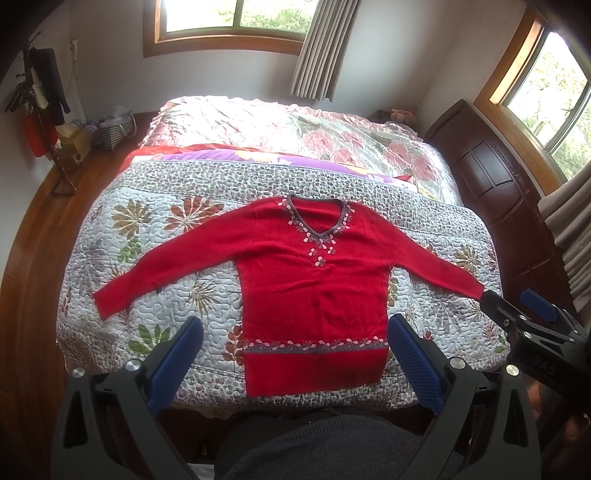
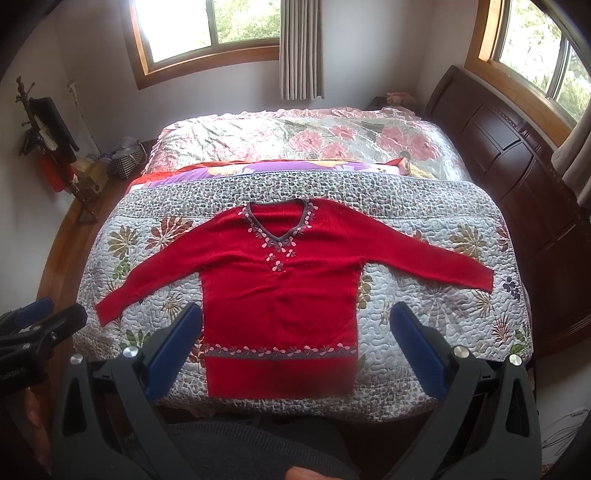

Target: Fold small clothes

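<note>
Left wrist view shows the red sweater [image 1: 310, 291] lying flat on the bed [image 1: 155, 236], both grippers [image 1: 295, 365] [image 2: 295, 358] wide open above it, so grab one sleeve end first and fold it neatly across.

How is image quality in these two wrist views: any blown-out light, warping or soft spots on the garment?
Left wrist view: windows blown out, heavy fisheye bending of the bed edges, red sweater fairly sharp. Right wrist view: same window glare and warping, a soft smear near the sweater's hem. Both grippers' open jaws frame the lower edge.
</note>
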